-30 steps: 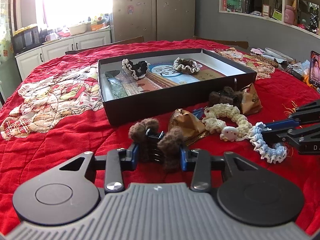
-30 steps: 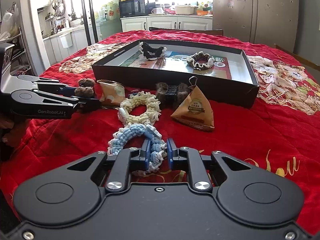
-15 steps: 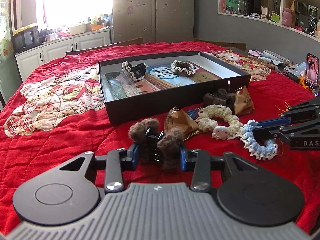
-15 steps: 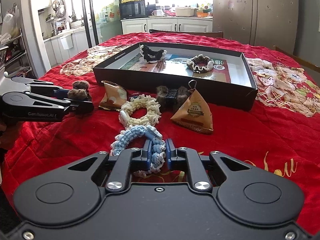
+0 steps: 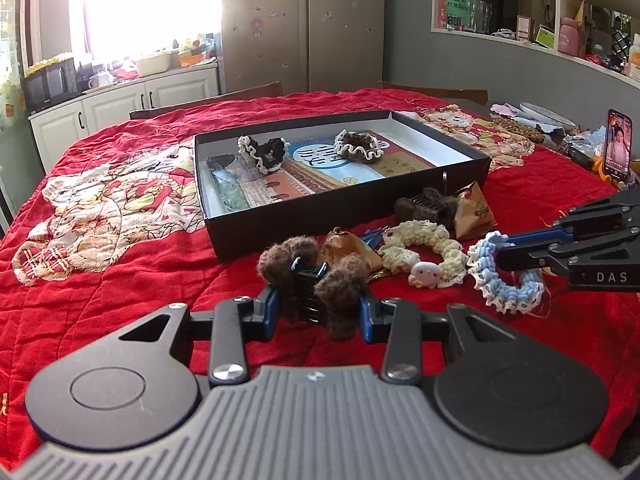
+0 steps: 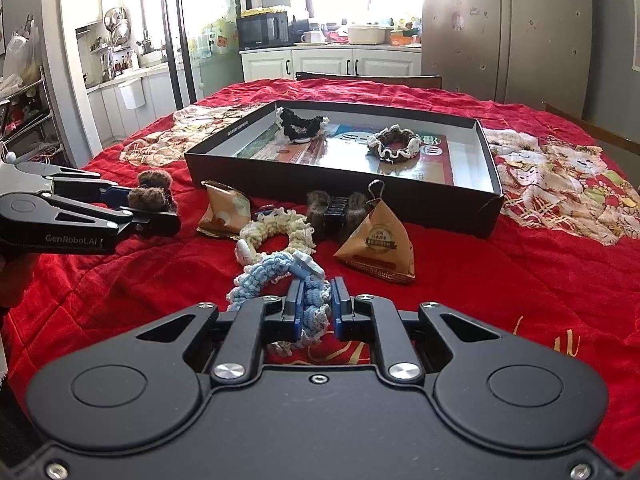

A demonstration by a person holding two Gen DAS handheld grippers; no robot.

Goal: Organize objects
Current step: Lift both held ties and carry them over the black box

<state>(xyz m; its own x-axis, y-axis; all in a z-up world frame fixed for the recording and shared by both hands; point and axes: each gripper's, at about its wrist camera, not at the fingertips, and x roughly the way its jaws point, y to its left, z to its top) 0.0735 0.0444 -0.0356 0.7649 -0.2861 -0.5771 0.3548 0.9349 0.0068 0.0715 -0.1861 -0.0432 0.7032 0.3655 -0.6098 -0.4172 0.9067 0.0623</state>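
Both tongs have lifted and drawn back since a second ago, their loads with them; the box (image 5: 340, 216) sits farther off in both views. From the left wrist a phone (image 5: 618, 148) shows at the right edge, unseen from the right wrist — which alone shows the left tongs (image 6: 154, 210) side-on. Left tongs (image 5: 318, 310) are part open, clenched on the brown fuzzy hair claw (image 5: 312, 280); right tongs (image 6: 315, 308) are nearly closed, grasping the blue scrunchie (image 6: 280, 272) above the red-covered bench (image 6: 500, 280), near the cream scrunchie (image 5: 424, 248).
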